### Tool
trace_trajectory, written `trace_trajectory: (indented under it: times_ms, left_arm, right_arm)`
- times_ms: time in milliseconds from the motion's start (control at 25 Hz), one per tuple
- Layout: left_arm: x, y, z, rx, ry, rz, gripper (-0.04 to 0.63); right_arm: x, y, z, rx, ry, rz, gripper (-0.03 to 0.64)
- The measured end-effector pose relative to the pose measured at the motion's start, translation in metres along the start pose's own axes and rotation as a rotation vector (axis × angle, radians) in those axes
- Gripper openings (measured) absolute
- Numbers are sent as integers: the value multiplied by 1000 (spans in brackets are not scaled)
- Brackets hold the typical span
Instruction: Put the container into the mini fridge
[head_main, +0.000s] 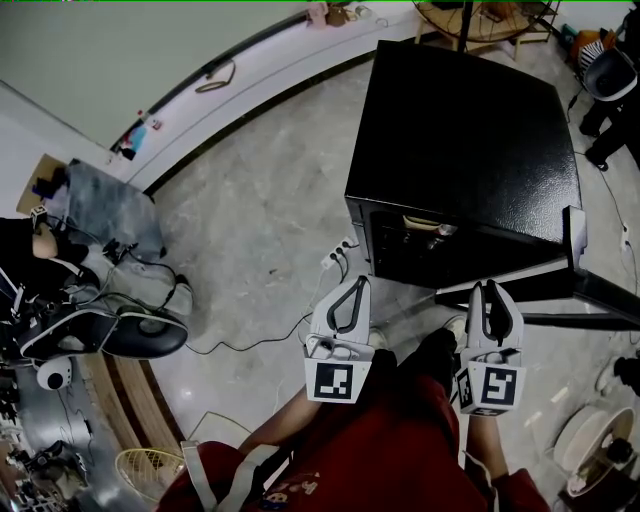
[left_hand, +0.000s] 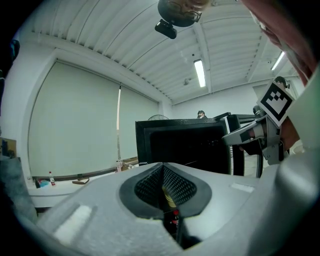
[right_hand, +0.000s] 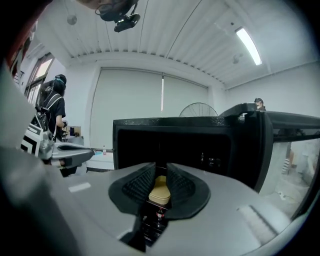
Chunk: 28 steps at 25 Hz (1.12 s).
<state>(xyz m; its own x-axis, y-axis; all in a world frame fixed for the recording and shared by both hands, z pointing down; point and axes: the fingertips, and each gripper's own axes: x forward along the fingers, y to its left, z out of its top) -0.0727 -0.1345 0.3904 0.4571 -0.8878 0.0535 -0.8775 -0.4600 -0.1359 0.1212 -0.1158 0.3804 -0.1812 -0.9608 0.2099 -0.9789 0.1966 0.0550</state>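
Observation:
The black mini fridge (head_main: 460, 120) stands on the floor with its door (head_main: 560, 285) swung open to the right. A cream-lidded container (head_main: 420, 221) sits on a shelf inside. Both grippers hover just in front of the opening. My left gripper (head_main: 356, 282) has its jaws together and holds nothing. My right gripper (head_main: 490, 288) has its jaws slightly apart and empty. In the right gripper view the container (right_hand: 161, 190) shows through the narrow gap of that gripper (right_hand: 160, 176), deep in the fridge (right_hand: 175, 140). The left gripper view faces the dark fridge interior (left_hand: 185, 145).
A power strip (head_main: 340, 258) with cables lies on the floor left of the fridge. Bags and a black seat (head_main: 120, 335) crowd the left side. The person's red-clad legs (head_main: 380, 450) are below the grippers. Another person (right_hand: 52, 110) stands at the left in the right gripper view.

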Motion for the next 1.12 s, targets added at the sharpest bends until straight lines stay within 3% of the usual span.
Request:
trace_trajectory:
  times_ms: [320,720,1120]
  left_arm:
    - [2,3,7,15,-13,-5,5]
    - [4,8,5,-15,-6,15,4]
    - [5,16,8,-31,-9,25,4]
  right_arm:
    - [4,11,10,-30,-30,31,2]
    - [13,21,7,-50,5,83,0]
    - [21,24,4,-69,24,77,0]
